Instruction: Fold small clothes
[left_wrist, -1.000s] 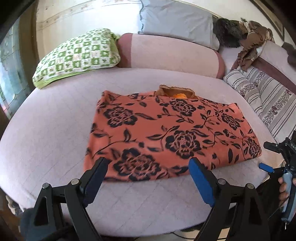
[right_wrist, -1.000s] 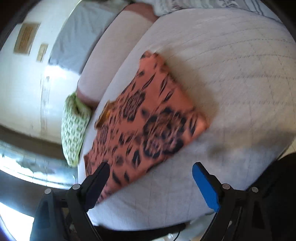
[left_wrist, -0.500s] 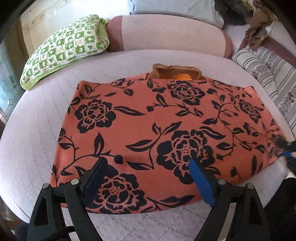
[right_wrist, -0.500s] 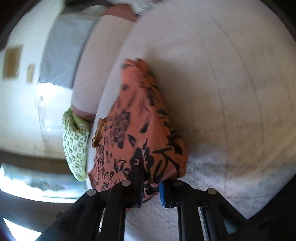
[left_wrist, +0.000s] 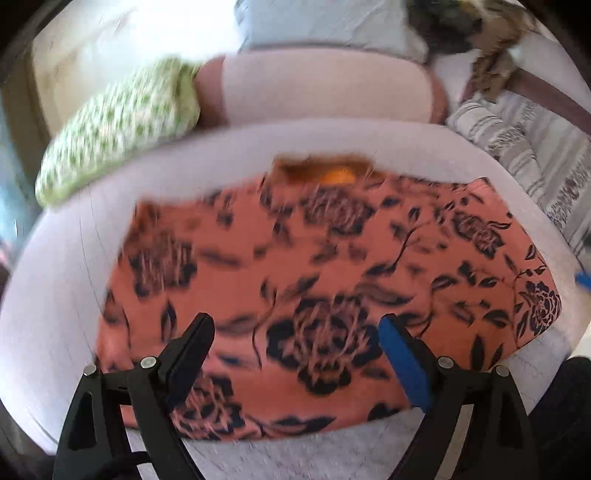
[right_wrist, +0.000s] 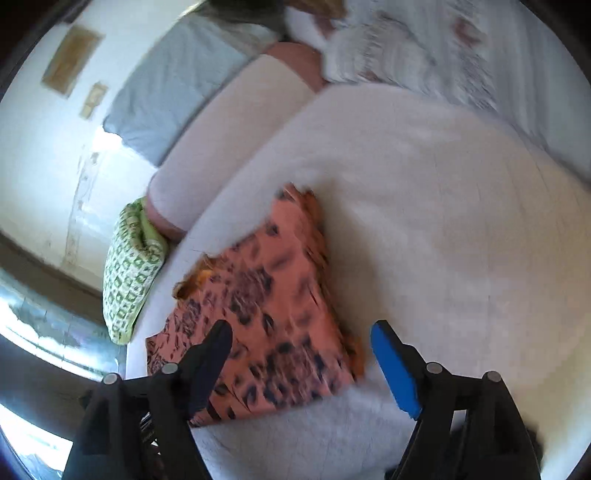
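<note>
An orange cloth with black flowers (left_wrist: 314, 273) lies folded flat on the pale pink bed (left_wrist: 62, 295); a brown collar edge shows at its far side. My left gripper (left_wrist: 295, 343) is open and empty, its fingers over the cloth's near edge. In the right wrist view the same cloth (right_wrist: 266, 321) lies left of centre. My right gripper (right_wrist: 301, 347) is open and empty, spanning the cloth's near right corner. A blue tip of the right gripper shows at the right edge of the left wrist view (left_wrist: 583, 278). Both views are motion-blurred.
A green patterned pillow (left_wrist: 122, 122) lies at the back left, a pink bolster (left_wrist: 325, 88) behind the cloth, and a grey pillow (left_wrist: 325, 22) above it. A striped cushion (left_wrist: 524, 155) and a heap of brown clothes (left_wrist: 491, 37) are at the right.
My right gripper was shut on the cloth's corner half a second ago; it has opened and let go. My left gripper has drawn back a little toward the near edge.
</note>
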